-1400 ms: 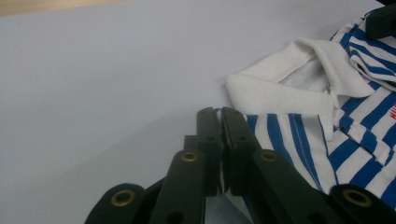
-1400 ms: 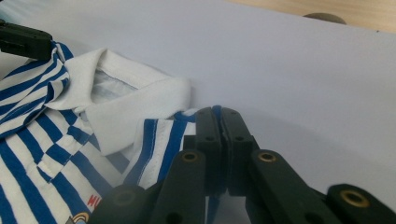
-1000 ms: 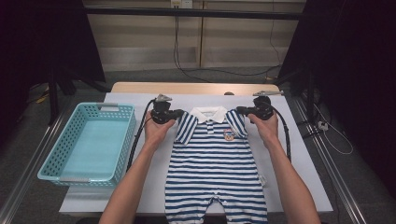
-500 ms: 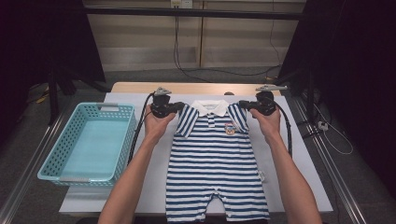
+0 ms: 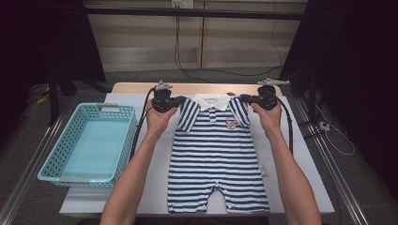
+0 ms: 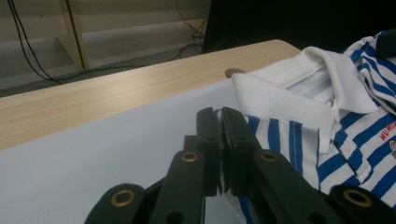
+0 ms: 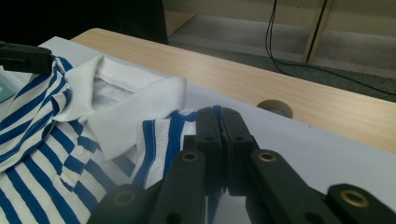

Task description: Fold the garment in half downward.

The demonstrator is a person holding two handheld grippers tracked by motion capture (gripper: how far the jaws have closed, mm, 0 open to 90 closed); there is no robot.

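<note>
You've got a turquoise basket (image 5: pixel 89 145) sitting at the left end of the table (image 5: pixel 141 87), on the white sheet (image 5: pixel 300 154). Black cables (image 5: pixel 180 51) run along the floor behind. Round hole (image 7: pixel 274 108) in the wooden edge.

We found the romper (image 5: pixel 218 159) lying flat on the sheet (image 5: pixel 291 168) that covered most of the table (image 5: pixel 197 88), its collar toward the far edge and its legs at the near edge. The basket (image 5: pixel 89 140) stood at the table's left edge, well apart from the romper. Our left gripper (image 5: pixel 180 101) sat at the romper's left shoulder and our right gripper (image 5: pixel 241 98) at its right shoulder, both near the far edge. Behind the sheet, a bare strip of table ran along the far edge.
</note>
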